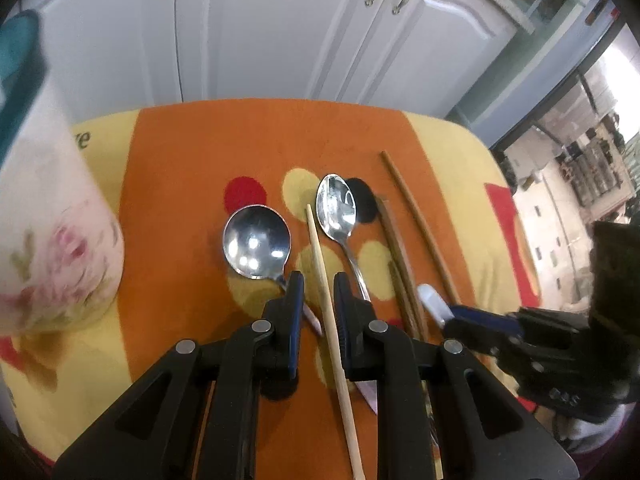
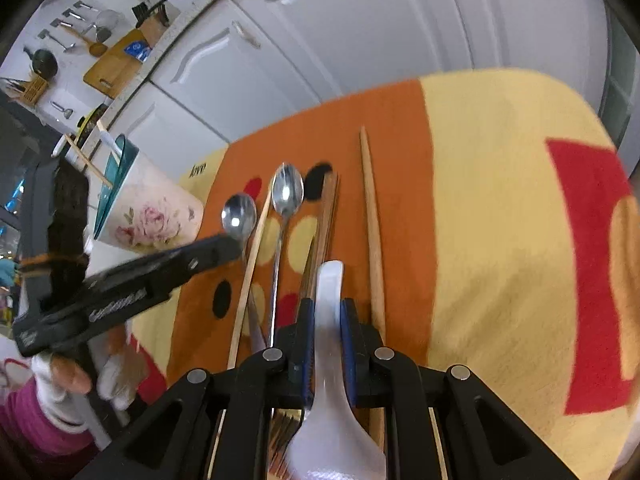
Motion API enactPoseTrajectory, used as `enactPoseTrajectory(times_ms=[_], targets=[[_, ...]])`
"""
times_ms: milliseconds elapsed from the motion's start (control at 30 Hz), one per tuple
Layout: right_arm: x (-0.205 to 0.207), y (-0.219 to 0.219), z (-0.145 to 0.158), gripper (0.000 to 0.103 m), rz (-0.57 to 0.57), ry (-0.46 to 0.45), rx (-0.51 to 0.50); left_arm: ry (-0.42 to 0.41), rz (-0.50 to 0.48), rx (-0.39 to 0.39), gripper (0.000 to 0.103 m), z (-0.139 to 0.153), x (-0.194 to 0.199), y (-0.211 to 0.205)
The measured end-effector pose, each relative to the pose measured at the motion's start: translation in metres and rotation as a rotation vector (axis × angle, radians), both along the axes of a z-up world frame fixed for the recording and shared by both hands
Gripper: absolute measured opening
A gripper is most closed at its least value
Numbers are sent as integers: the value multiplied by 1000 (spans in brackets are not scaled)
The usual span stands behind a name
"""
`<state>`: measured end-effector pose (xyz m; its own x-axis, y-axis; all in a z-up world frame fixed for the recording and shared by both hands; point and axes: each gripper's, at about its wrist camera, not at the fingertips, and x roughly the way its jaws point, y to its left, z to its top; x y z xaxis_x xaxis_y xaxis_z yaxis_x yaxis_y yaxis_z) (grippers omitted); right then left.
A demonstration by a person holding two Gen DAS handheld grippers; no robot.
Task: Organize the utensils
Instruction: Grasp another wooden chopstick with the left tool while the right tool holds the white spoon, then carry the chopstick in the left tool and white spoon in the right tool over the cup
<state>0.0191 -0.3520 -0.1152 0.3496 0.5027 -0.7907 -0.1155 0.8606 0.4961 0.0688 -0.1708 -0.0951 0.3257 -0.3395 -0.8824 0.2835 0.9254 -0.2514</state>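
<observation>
On the orange and yellow towel (image 1: 180, 168) lie a round metal spoon (image 1: 256, 242), an oval long-handled spoon (image 1: 336, 206), a pale thin chopstick (image 1: 320, 264) and dark chopsticks (image 1: 400, 248). My left gripper (image 1: 318, 280) stands low over the towel, slightly open. The pale chopstick runs between its fingers with gaps on both sides. My right gripper (image 2: 328, 304) is shut on the handle of a white ceramic spoon (image 2: 330, 420), above the dark chopsticks (image 2: 326, 216). A thick light chopstick (image 2: 372, 220) lies just to its right. The left gripper (image 2: 224, 248) reaches in over the round spoon (image 2: 239, 216).
A floral holder (image 1: 56, 220) with a teal inside stands at the towel's left edge, with sticks in it (image 2: 92, 164). White cabinet doors (image 1: 260, 32) rise behind the towel. A gloved hand (image 2: 116, 376) and pink sleeve (image 2: 24, 420) hold the left gripper. The towel's right part (image 2: 500, 240) is bare.
</observation>
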Motion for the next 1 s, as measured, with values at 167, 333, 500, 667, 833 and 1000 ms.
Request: enactPoseTrajectory(times_ms=[167, 333, 500, 667, 833, 1000], targets=[[-1, -13, -1, 14, 19, 4, 30, 1, -11, 43, 14, -8, 10, -7], [6, -8, -8, 14, 82, 7, 24, 9, -29, 67, 14, -11, 16, -15], [13, 0, -14, 14, 131, 16, 75, 4, -52, 73, 13, -11, 22, -21], [11, 1, -12, 11, 140, -2, 64, 17, -59, 42, 5, -11, 21, -12], [-4, -10, 6, 10, 101, -56, 90, 18, -44, -12, 4, -3, 10, 2], [-19, -18, 36, 9, 64, -134, 124, -23, -45, -71, 4, 24, -7, 13]])
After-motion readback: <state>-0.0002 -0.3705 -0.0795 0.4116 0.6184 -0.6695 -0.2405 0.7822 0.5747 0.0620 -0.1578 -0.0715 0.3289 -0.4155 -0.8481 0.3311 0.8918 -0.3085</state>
